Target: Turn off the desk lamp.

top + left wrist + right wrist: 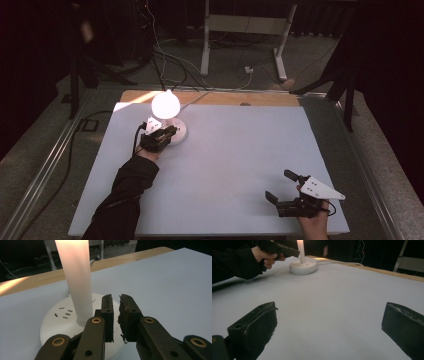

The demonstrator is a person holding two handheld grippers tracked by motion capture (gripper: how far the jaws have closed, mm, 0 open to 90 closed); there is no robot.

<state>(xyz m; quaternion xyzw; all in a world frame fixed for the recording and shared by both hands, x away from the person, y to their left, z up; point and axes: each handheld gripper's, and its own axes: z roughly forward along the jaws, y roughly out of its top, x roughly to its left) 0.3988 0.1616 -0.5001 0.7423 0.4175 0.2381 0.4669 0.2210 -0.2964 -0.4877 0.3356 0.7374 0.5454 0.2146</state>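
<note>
The room is lying mostly in darkness. A pale sheet (pixel 240 165) is covering the wooden table (pixel 220 97). At twelve o'clock, a white frame (pixel 245 30) is standing on grey floor (pixel 310 60), and black cables (pixel 165 55) are running at eleven o'clock.

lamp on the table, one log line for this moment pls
lit white round-based plastic lamp | left gripper nearly shut over base, nothing held | right gripper open, apart

High view overlooks table (pixel 225 165); both gripper views face lamp (pixel 302 263).
</note>
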